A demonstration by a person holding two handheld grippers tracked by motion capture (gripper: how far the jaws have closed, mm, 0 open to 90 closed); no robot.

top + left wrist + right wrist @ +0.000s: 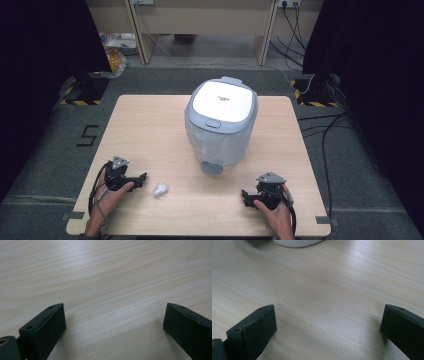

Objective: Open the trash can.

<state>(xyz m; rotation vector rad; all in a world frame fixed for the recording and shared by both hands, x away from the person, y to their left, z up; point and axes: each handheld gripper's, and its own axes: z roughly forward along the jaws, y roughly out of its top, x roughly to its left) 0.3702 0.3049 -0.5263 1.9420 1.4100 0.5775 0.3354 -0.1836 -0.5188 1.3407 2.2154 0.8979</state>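
Observation:
A white and grey pedal bin (221, 122) with a shut lid stands at the middle of the wooden table (150, 130); its grey foot pedal (212, 168) faces me. A small crumpled white scrap (160, 189) lies on the table near the front left. My left gripper (141, 179) rests just left of the scrap, pointing right toward it, open with nothing between its jaws. My right gripper (245, 196) rests at the front right, pointing left, open and holding nothing. In the left gripper view its own gripper (113, 317) hovers over bare wood. In the right gripper view its own gripper (328, 320) points at the bin's base (297, 243).
Black curtains flank the table. Cables (325, 130) lie on the grey floor at the right, and a wooden bench (200, 20) stands behind. The number 5 (88, 135) is marked on the floor at the left.

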